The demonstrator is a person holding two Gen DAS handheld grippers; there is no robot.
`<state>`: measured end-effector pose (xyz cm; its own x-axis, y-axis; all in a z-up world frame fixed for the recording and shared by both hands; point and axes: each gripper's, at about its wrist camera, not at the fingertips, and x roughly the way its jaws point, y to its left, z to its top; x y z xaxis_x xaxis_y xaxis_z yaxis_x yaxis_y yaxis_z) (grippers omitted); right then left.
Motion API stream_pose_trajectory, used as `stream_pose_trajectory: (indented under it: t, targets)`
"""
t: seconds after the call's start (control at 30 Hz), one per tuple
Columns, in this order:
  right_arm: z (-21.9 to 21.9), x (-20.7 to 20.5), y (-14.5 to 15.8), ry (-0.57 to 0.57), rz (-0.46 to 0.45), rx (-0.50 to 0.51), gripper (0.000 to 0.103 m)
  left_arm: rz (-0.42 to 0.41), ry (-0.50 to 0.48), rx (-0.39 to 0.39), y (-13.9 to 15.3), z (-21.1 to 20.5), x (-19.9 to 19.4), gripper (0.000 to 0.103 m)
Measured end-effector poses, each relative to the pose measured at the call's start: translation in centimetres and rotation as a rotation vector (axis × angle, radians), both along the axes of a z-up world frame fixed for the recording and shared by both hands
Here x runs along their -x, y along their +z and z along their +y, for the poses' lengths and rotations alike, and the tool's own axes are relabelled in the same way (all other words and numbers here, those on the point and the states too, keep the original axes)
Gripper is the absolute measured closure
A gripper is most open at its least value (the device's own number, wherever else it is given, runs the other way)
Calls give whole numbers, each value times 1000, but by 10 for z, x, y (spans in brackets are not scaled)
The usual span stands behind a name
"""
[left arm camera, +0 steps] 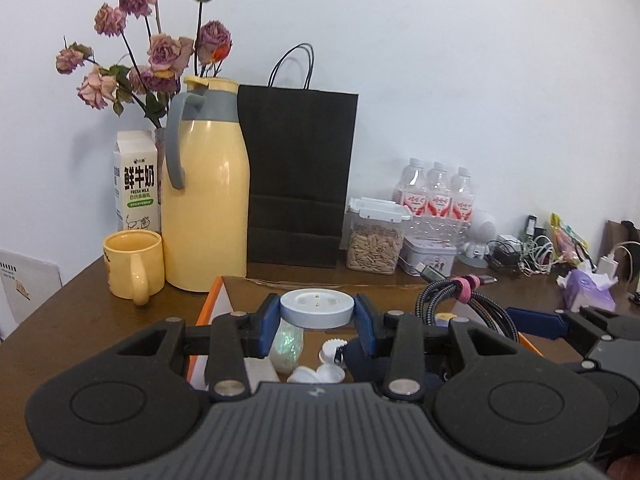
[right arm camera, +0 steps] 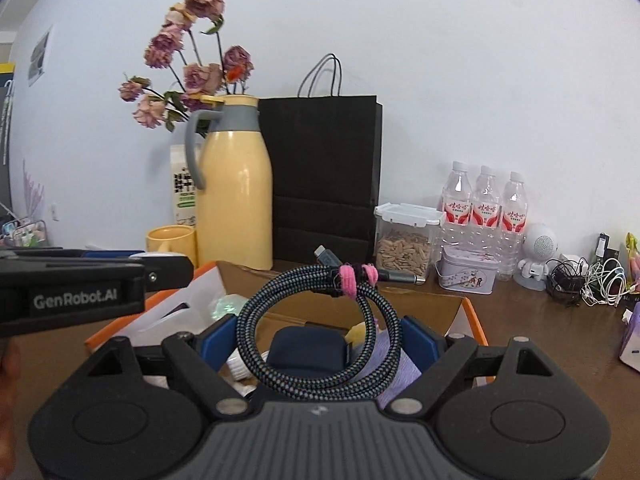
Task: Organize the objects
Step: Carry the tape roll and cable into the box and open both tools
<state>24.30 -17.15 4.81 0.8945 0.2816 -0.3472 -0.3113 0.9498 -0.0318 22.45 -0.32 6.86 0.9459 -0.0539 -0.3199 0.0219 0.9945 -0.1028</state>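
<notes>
Above the open box [right arm camera: 460,312] on the surface [left arm camera: 80,312], the left gripper [left arm camera: 317,314] clamps a white round puck [left arm camera: 317,307], while the right gripper [right arm camera: 318,340] grips a coiled braided cable [right arm camera: 316,320] between wide-set pads.

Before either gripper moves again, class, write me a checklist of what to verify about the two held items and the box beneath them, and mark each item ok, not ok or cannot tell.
1. Left gripper grips the round white puck between both blue pads: ok.
2. Right gripper holds the coiled braided cable between its pads: ok.
3. Pink ties keep the coil bundled: ok.
4. Both items clear of the orange-edged cardboard box: ok.
5. Free spot on the brown table right of the box: ok.
6. Puck's underside free of snags: cannot tell.
</notes>
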Motion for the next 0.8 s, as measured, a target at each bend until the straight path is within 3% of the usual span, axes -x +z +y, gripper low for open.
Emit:
stream_pose_trajectory:
  t: [0.27, 0.67, 0.77, 0.8]
  targets:
    - [-7, -32, -15, -37, 28, -6, 17, 50, 33, 13, -19, 5, -37, 63]
    - [-11, -27, -28, -44, 36, 8, 17, 18, 23, -34, -31, -1, -27, 62]
    - [-11, -25, -28, -43, 34, 11, 17, -2, 36, -46, -30, -2, -23, 49]
    - [-11, -24, -28, -44, 36, 10, 17, -10, 39, -47, -29, -2, -21, 38]
